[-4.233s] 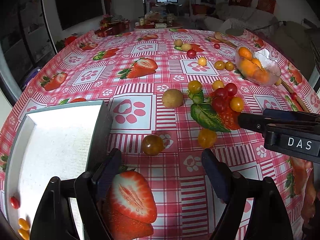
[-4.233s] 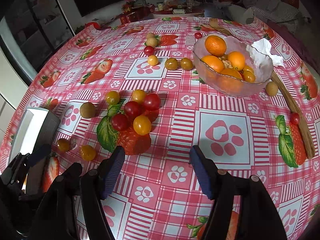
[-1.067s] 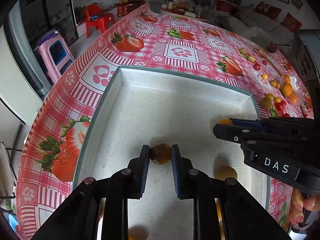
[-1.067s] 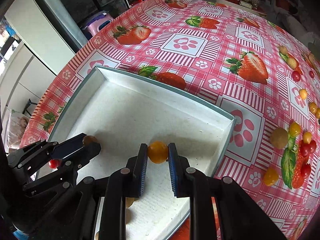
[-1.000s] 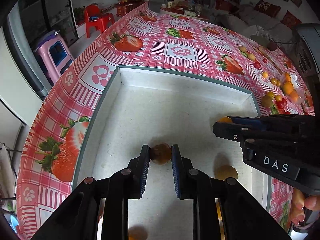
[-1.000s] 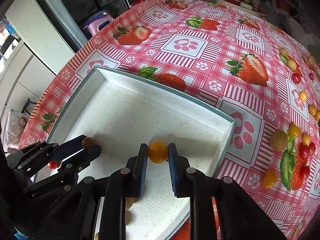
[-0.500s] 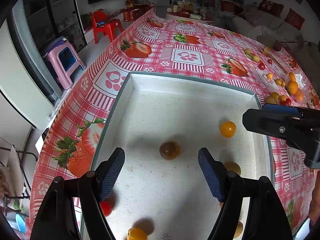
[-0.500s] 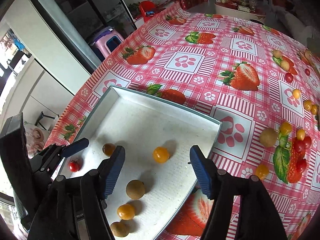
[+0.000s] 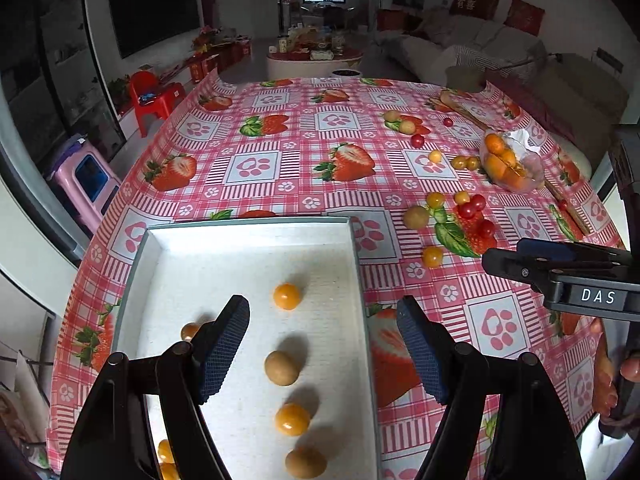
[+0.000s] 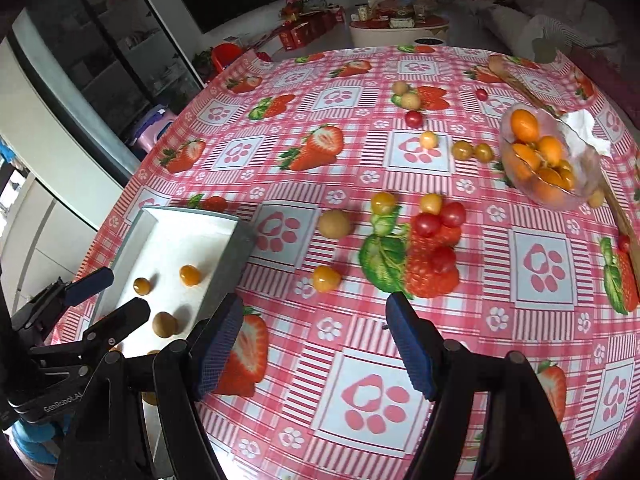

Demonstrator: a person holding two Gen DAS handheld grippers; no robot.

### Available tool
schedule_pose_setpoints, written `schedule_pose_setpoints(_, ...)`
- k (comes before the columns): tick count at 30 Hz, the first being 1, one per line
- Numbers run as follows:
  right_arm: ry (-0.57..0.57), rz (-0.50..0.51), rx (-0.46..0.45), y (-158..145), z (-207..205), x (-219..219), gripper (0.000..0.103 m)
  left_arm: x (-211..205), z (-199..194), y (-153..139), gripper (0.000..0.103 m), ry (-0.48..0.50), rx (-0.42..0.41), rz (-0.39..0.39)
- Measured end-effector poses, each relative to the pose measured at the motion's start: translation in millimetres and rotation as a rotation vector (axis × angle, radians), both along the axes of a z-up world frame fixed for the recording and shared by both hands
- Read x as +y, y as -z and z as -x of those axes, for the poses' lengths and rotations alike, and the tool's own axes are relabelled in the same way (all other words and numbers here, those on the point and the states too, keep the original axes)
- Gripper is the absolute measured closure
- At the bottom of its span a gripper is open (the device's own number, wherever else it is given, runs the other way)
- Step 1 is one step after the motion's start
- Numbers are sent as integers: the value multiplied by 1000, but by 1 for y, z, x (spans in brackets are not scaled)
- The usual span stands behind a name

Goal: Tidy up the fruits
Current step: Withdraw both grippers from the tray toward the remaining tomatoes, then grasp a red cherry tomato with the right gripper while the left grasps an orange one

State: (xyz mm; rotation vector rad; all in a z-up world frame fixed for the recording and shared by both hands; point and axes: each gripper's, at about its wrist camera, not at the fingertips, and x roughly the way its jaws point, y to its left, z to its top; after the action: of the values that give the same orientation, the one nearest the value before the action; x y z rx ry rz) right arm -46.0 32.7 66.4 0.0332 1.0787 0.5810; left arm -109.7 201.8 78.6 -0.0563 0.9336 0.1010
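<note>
A white tray (image 9: 256,228) lies at the table's near left and holds several small fruits, among them an orange tomato (image 9: 286,296) and a brown one (image 9: 189,331). It also shows in the right wrist view (image 10: 188,216). My left gripper (image 9: 324,340) is open and empty above the tray's right rim. My right gripper (image 10: 312,340) is open and empty over the tablecloth right of the tray. Loose fruits lie ahead: an orange tomato (image 10: 326,278), a brown fruit (image 10: 335,224), red tomatoes (image 10: 438,216).
A glass bowl of oranges (image 10: 548,160) stands at the far right beside a wooden stick (image 10: 616,204). More small fruits (image 10: 424,120) are scattered farther back. The table's left edge drops to the floor, with a pink stool (image 9: 86,184) and a red chair (image 9: 154,96).
Both grippers opened and let their tomatoes go in the tray, then pulled back and up. The right gripper has swung right, over the tablecloth.
</note>
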Motion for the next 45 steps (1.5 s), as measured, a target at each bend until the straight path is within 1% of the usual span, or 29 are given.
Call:
schedule_pose_setpoints(3, 65, 8, 35, 13, -7, -36, 26, -27, -9, 3, 26, 41, 16, 18)
schedule_pose_setpoints(8, 119, 52, 25, 25, -10, -72, 26, -65, -27, 15, 26, 77, 32, 24)
schedule_pose_setpoints(14, 135, 93, -6, 35, -11, -91, 26, -85, -48, 40, 26, 30, 64, 12)
schedule_pose_setpoints(16, 138, 95, -16, 37, -13, -94, 26, -89, -55, 47, 26, 13, 65, -10)
schedule_pose_setpoints(18, 142, 85, -17, 39, -17, -96, 26, -91, -61, 54, 26, 9, 69, -43)
schedule_pose_setpoints(21, 141, 70, -21, 39, -26, -94, 27, -92, -69, 61, 26, 11, 82, -53)
schedule_pose_setpoints(23, 129, 58, -23, 39, -32, -89, 31, -92, -73, 65, 26, 9, 86, -58)
schedule_pose_setpoints(29, 78, 49, -25, 38, -49, -65, 39, -88, -82, 72, 26, 6, 91, -42)
schedule_pose_setpoints(34, 36, 59, -15, 43, -59, -44, 46, -89, -84, 74, 26, 23, 74, -36)
schedule_pose_setpoints(35, 29, 63, -13, 45, -60, -41, 50, -89, -84, 74, 26, 24, 72, -33)
schedule_pose_setpoints(36, 22, 68, -10, 47, -62, -38, 57, -89, -84, 74, 27, 24, 71, -27)
schedule_pose_setpoints(37, 16, 76, -10, 48, -62, -35, 61, -88, -84, 74, 29, 26, 69, -16)
schedule_pose_setpoints(38, 13, 92, -22, 49, -62, -32, 68, -87, -84, 74, 35, 32, 67, 2)
schedule_pose_setpoints(39, 11, 106, -30, 49, -63, -30, 81, -87, -85, 74, 36, 31, 65, 4)
schedule_pose_setpoints(40, 8, 106, -28, 49, -63, -30, 81, -88, -85, 74, 36, 32, 65, 2)
schedule_pose_setpoints(41, 11, 98, -26, 49, -63, -31, 81, -88, -85, 73, 42, 37, 61, 8)
schedule_pose_setpoints(42, 17, 90, -22, 49, -63, -34, 81, -89, -85, 73, 51, 40, 57, 6)
schedule_pose_setpoints(43, 26, 79, -16, 49, -62, -37, 81, -89, -85, 72, 54, 46, 55, 9)
schedule_pose_setpoints(45, 41, 49, -1, 47, -57, -47, 81, -89, -85, 71, 71, 56, 48, 19)
